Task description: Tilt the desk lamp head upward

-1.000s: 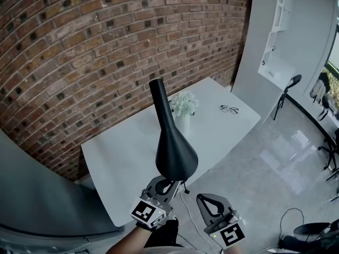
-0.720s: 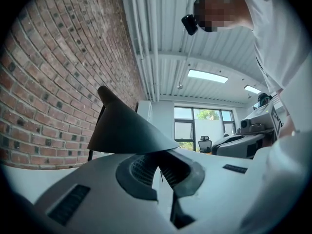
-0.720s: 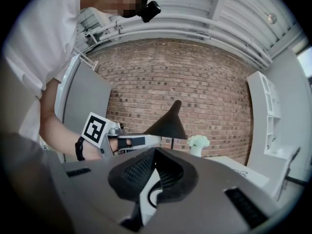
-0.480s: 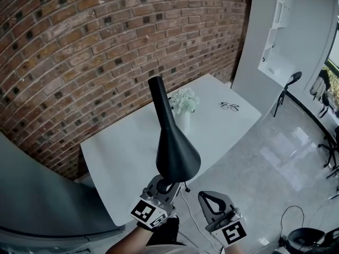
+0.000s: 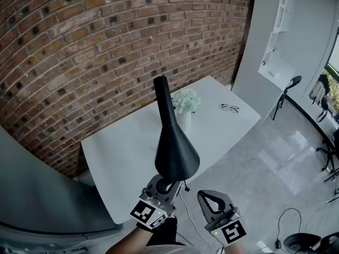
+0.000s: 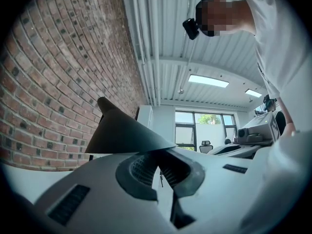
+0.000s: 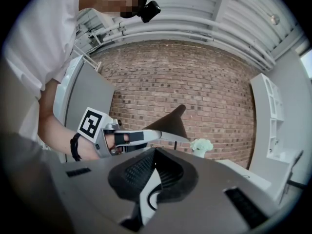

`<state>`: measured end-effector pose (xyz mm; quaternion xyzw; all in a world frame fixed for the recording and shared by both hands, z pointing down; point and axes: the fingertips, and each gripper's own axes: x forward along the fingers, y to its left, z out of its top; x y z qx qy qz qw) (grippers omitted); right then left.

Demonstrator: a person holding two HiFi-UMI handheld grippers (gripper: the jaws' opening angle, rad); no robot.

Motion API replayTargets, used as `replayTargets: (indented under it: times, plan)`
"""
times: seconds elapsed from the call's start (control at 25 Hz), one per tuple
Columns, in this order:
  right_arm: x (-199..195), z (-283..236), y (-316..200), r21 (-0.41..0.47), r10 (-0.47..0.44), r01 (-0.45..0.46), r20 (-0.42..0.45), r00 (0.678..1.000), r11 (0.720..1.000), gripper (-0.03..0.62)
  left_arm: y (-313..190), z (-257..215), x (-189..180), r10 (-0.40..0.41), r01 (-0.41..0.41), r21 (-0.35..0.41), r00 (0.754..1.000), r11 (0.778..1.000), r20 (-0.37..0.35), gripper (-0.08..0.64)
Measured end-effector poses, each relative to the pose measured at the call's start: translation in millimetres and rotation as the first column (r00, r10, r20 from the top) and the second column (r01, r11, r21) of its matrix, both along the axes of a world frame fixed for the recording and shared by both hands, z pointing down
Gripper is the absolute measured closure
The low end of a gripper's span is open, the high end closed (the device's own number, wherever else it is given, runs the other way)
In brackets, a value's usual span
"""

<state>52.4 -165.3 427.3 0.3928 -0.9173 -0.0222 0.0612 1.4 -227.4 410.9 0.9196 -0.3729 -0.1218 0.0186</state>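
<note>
We've got the left gripper (image 5: 165,187) pinched on the lamp head (image 5: 176,148), right gripper (image 5: 206,198) free
Nearest us, left jaws are closed on the black shade's lower rim; the shade narrows up & away from us over the white table (image 5: 127,147). Right gripper sits just beside, apart from the lamp, jaws together w/ nothing between. Further back: flowers (image 5: 185,100) behind the lamp's neck, glasses (image 5: 229,108) nr the table's far corner, then brick wall (image 5: 106,46)

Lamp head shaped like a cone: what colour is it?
Plain matte black. The lamp head shows best in the head view.
</note>
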Motion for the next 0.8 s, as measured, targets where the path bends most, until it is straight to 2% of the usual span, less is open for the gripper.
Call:
replayTargets:
  times: [0.28,0.8]
  plan:
    - [2.3,-3.7,6.9,0.013,0.012,-0.012,0.003,1.0,1.0,0.577,4.7,-9.9,-5.7,-0.01,0.01,0.005,1.0,1.0,-0.018,0.555]
    - [4.8,-14.3,17.7,0.037,0.022,-0.023,0.03,0.999,0.999,0.577,12.3,-22.0,-7.0,-0.024,0.024,0.018,1.0,1.0,-0.005,0.555]
